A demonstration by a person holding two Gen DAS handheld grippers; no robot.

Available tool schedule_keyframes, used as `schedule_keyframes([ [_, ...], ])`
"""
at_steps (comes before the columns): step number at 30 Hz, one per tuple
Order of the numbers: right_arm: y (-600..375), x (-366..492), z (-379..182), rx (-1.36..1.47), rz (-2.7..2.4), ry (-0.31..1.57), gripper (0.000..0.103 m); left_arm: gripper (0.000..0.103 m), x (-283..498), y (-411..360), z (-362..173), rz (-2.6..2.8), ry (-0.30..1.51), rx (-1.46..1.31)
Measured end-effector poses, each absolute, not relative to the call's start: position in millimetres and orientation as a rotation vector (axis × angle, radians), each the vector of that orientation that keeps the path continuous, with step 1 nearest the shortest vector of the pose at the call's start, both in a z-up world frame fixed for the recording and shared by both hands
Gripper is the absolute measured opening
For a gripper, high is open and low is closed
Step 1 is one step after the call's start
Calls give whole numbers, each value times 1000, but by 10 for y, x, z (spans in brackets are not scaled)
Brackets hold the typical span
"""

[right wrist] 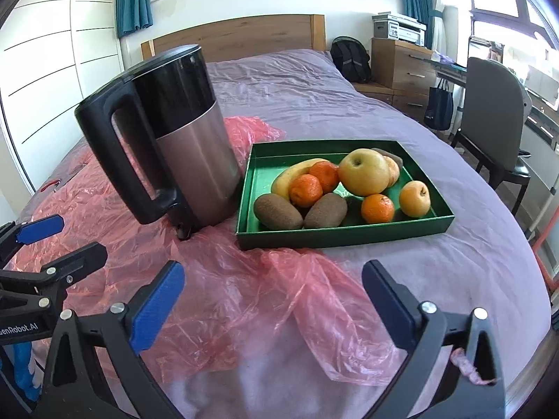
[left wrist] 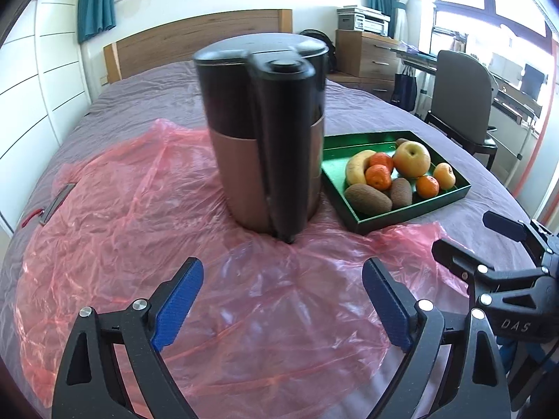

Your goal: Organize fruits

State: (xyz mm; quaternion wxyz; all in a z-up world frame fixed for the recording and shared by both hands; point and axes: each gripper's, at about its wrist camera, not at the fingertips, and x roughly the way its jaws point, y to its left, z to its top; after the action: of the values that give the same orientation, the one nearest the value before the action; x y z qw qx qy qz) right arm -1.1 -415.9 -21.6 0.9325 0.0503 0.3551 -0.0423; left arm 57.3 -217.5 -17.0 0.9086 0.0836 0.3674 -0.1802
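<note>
Both claws, left claw and right claw, released, empty; green tray holds fruits.

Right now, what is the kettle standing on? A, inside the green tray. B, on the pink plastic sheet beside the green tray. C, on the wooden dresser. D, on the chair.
B: the kettle stands upright on the pink plastic sheet spread over the bed, just left of the green tray that holds the fruit.
</note>
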Motion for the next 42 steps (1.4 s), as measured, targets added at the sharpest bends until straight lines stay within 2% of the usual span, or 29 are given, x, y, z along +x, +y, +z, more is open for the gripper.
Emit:
schedule_keyframes([
  [11, -3913, -125, -223, 78, -85, 727, 103, 90, 486, -1922, -201, -344, 771, 173],
  [14, -3966, -170, -189, 78, -105, 721, 103, 98, 457, -1895, -202, -336, 770, 169],
  [16, -4004, -211, -167, 78, -118, 719, 103, 99, 426, -1868, -177, -326, 761, 166],
  [28, -4062, -499, 0, 57, -144, 680, 103, 99, 123, -1637, 112, -264, 661, 126],
  [42, -4013, -724, 89, 42, -158, 670, 103, 99, -82, -1310, 147, -241, 656, 80],
])
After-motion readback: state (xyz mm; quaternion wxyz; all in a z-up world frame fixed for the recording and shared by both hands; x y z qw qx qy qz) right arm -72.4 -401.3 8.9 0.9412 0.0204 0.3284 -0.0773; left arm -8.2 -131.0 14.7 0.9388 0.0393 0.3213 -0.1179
